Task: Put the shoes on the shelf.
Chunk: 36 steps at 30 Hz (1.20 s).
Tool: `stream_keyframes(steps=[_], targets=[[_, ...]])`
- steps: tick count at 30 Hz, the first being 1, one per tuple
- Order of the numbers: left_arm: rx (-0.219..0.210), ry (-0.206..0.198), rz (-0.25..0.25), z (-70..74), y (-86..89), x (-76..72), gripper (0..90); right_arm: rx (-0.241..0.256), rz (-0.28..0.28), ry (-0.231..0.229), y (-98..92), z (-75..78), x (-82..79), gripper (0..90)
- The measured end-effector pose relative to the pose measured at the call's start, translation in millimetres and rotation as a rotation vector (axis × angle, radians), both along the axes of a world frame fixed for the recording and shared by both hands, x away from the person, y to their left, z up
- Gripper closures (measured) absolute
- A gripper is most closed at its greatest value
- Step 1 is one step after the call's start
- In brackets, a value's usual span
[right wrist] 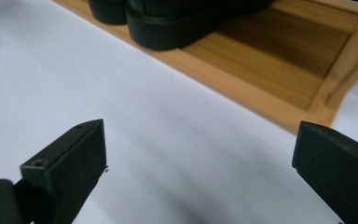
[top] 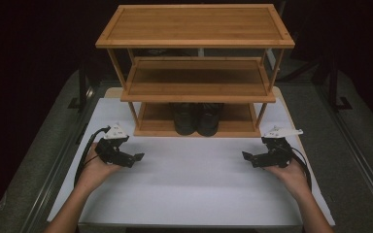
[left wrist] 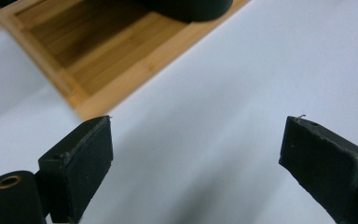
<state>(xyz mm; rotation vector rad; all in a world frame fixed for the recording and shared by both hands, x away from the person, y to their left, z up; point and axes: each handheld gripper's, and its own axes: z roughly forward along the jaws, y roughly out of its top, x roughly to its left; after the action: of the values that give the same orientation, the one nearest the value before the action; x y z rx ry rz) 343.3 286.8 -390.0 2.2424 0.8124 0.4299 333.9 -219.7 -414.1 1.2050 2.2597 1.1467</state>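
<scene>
A three-tier bamboo shoe rack (top: 194,80) stands at the back of the white table (top: 189,184). A pair of black shoes (top: 196,119) sits on its bottom shelf, toes toward me. My left gripper (top: 137,158) rests at the table's left, open, with nothing between its jaws (left wrist: 196,163). My right gripper (top: 246,157) rests at the table's right, open and holding nothing (right wrist: 200,172). Both point inward over bare white table. In the right gripper view the black shoes (right wrist: 177,18) sit on the rack's bottom shelf (right wrist: 270,60). The left gripper view shows the shelf's corner (left wrist: 98,56).
The rack's top and middle shelves (top: 196,77) hold nothing. Dark floor and metal rails (top: 354,145) flank the table on both sides. Bare white surface lies between the two grippers.
</scene>
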Motion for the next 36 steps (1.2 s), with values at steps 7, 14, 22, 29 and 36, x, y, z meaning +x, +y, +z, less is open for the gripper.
stream_keyframes(steps=[7,14,22,29,36], targets=[[-0.013,-0.002,0.033,-10.2,18.7,-28.0,9.0,-0.018,-0.011,0.008,-19.1,-8.6,-25.8,2.7],[-0.006,0.009,0.054,-22.5,33.4,-49.0,8.9,-0.032,-0.024,0.019,-32.3,-16.0,-50.7,2.7],[-0.007,0.035,0.072,-39.8,45.1,-71.8,8.8,-0.099,-0.046,0.056,-48.1,-29.5,-75.1,2.7],[-0.01,0.058,0.096,-60.0,53.9,-86.2,0.0,-0.126,-0.081,0.083,-59.8,-43.5,-88.3,2.0],[-0.009,0.061,0.101,-60.4,54.0,-86.1,0.0,-0.124,-0.08,0.079,-60.0,-43.8,-89.2,1.8]])
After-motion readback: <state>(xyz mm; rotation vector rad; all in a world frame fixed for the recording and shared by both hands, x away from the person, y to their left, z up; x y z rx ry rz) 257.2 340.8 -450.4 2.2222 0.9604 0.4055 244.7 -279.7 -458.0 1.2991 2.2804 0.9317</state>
